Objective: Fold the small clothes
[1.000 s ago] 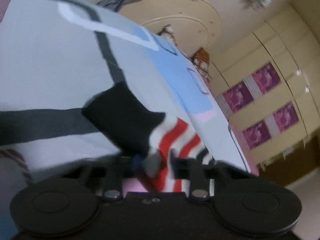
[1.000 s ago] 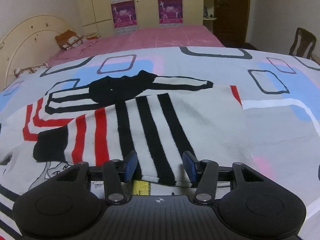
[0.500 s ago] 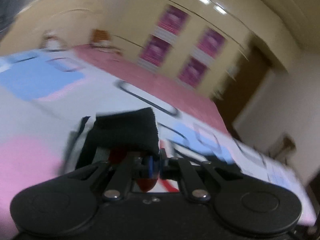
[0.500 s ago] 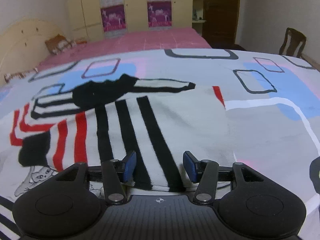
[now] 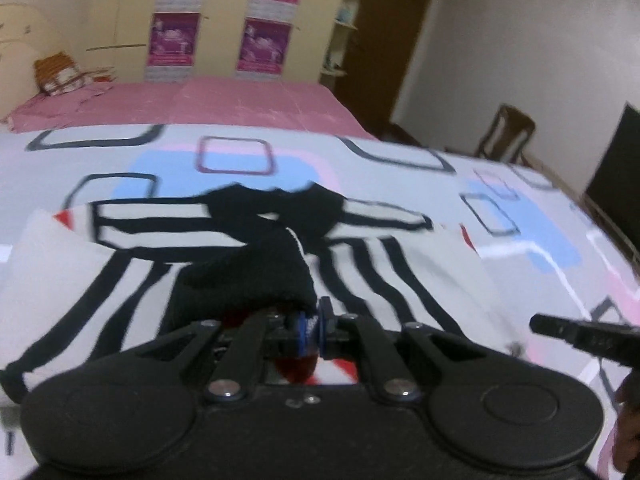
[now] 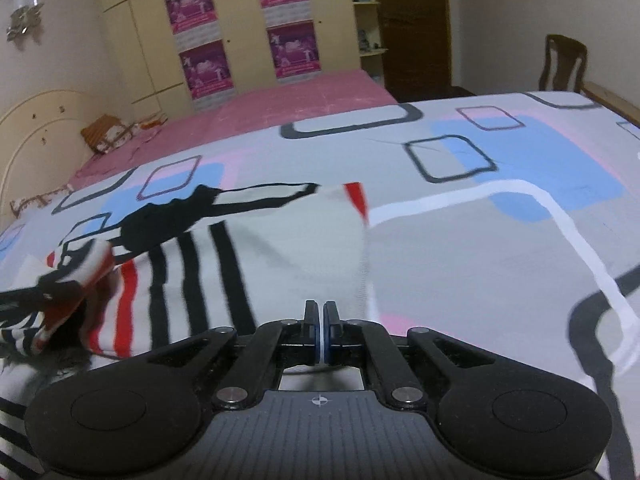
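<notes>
Lying on the bed [image 6: 500,264], a striped garment [image 6: 288,264] has its black cuff [image 5: 248,276] pinched by the left gripper [image 5: 314,326] at nine o'clock; the right gripper [image 6: 321,330] has just closed its jaws on the near hem.

No legible text, brand or number anywhere. Posters [image 6: 206,66] on the wardrobe doors: magenta, lettering too blurred to read. Small crosshair mark [image 6: 319,401] on the right gripper body, without characters. Bedspread [image 6: 480,240] print: geometric shapes only.
</notes>
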{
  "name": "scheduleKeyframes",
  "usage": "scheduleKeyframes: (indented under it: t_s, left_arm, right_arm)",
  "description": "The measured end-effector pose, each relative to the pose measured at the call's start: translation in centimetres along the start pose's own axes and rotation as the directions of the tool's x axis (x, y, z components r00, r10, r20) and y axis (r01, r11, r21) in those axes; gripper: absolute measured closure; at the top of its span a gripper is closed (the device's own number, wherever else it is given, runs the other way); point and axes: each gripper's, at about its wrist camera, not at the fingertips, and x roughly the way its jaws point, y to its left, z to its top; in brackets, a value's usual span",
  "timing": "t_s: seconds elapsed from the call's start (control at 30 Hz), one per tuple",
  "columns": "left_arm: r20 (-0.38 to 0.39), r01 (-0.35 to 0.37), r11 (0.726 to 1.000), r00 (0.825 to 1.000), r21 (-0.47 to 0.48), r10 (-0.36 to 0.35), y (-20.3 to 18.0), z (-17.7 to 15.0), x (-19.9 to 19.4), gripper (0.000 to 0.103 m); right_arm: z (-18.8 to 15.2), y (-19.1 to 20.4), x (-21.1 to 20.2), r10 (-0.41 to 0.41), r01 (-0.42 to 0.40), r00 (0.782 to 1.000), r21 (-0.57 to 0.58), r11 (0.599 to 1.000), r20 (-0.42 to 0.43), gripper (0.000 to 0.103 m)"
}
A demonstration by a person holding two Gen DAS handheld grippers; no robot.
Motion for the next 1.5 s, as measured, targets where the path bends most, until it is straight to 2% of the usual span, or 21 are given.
scheduleKeyframes:
  t_s: [0.13,0.2,0.3,0.33,0.37,0.4,0.43,0.47,0.5,0.53,0.67,0.8,0.93,1.03,1.1,1.13,1.17,1.2,1.33,1.43,1.5]
  left_arm:
    - [-0.045,-0.001,0.999,0.999,0.048,0.003,-2.8,-0.6,1.2,0.096]
    - [-0.087,0.012,0.998,0.996,0.057,-0.007,-3.8,-0.9,2.2,0.088]
    - [-0.121,0.067,0.996,0.991,0.062,-0.059,-5.3,-1.4,3.5,0.064]
    - [-0.131,0.104,0.992,0.987,0.076,-0.094,-6.0,-1.7,3.7,0.043]
    - [-0.135,0.136,0.987,0.983,0.089,-0.123,-6.5,-2.0,3.8,0.017]
    - [-0.132,0.171,0.980,0.979,0.098,-0.157,-7.1,-2.3,3.7,0.011]
    - [-0.125,0.195,0.975,0.975,0.105,-0.182,-7.4,-2.5,3.4,0.015]
    - [-0.112,0.205,0.972,0.975,0.113,-0.192,-7.5,-2.6,2.9,0.028]
    - [-0.095,0.205,0.972,0.976,0.115,-0.195,-7.4,-2.6,2.2,0.034]
    - [-0.077,0.199,0.975,0.978,0.103,-0.192,-6.6,-2.6,1.3,0.042]
    - [0.012,0.073,0.997,0.997,0.023,-0.073,-0.9,-3.0,-3.6,0.049]
    - [0.065,-0.098,0.994,0.993,-0.048,0.101,7.2,-5.3,-10.1,0.065]
    - [-0.016,-0.218,0.971,0.976,-0.099,0.218,13.1,-7.7,-11.8,0.065]
    - [-0.034,-0.234,0.972,0.972,-0.033,0.233,13.8,-7.8,-10.2,0.065]
    - [-0.033,-0.232,0.972,0.972,-0.030,0.231,14.2,-7.4,-9.0,0.068]
    - [-0.013,-0.228,0.973,0.974,-0.042,0.228,14.4,-7.0,-8.6,0.071]
    - [0.008,-0.214,0.975,0.977,-0.052,0.215,14.8,-6.7,-8.3,0.074]
    - [0.015,-0.208,0.977,0.978,-0.054,0.209,15.0,-6.5,-8.1,0.079]
    - [0.033,-0.192,0.975,0.980,-0.111,0.196,16.9,-6.8,-8.6,0.095]
    - [0.032,-0.171,0.973,0.984,-0.152,0.178,17.9,-7.6,-9.3,0.096]
    - [0.016,-0.177,0.976,0.983,-0.127,0.181,17.7,-7.8,-9.0,0.096]
  right_arm:
    - [-0.2,-2.3,-1.0,-0.008,0.008,1.000,0.022,1.000,0.001,0.102]
    - [-0.2,-3.3,-1.4,-0.008,0.008,1.000,0.035,0.999,-0.004,0.102]
    - [-0.2,-4.6,-1.7,-0.026,0.027,1.000,0.060,0.998,-0.015,0.101]
    - [-0.2,-4.9,-1.8,-0.043,0.044,0.999,0.066,0.997,-0.018,0.101]
    - [-0.1,-5.2,-1.9,-0.056,0.057,0.998,0.071,0.996,-0.016,0.091]
    - [-0.1,-5.4,-2.0,-0.066,0.066,0.998,0.074,0.995,-0.010,0.073]
    - [0.0,-5.4,-2.2,-0.073,0.073,0.997,0.070,0.995,0.005,0.025]
    - [0.0,-5.2,-2.7,-0.065,0.062,0.997,0.061,0.996,0.043,0.017]
    - [0.1,-5.0,-3.1,-0.031,0.028,0.997,0.047,0.998,0.065,0.017]
    - [0.3,-4.5,-3.2,0.000,-0.003,0.998,0.037,0.999,0.067,0.018]
    - [0.9,-1.5,-2.1,0.133,-0.134,0.990,0.035,0.990,0.035,0.045]
    - [1.0,1.6,0.5,0.234,-0.231,0.972,0.075,0.970,-0.036,0.048]
    - [0.8,3.9,4.0,0.223,-0.215,0.969,0.084,0.973,-0.107,0.048]
    - [0.7,5.0,5.8,0.224,-0.212,0.962,0.094,0.973,-0.153,0.049]
    - [0.5,6.0,6.5,0.214,-0.208,0.963,0.054,0.977,-0.166,0.060]
    - [0.6,6.6,6.6,0.191,-0.190,0.967,0.020,0.982,-0.167,0.067]
    - [0.6,7.0,6.7,0.182,-0.186,0.969,-0.005,0.983,-0.168,0.086]
    - [0.8,7.4,6.8,0.191,-0.197,0.966,-0.020,0.980,-0.173,0.092]
    - [2.7,9.3,4.6,0.197,-0.207,0.976,-0.116,0.971,-0.089,0.093]
    - [4.4,10.2,0.1,0.241,-0.224,0.967,-0.176,0.959,0.081,0.093]
    - [3.7,10.5,-0.2,0.229,-0.203,0.968,-0.215,0.955,0.103,0.093]
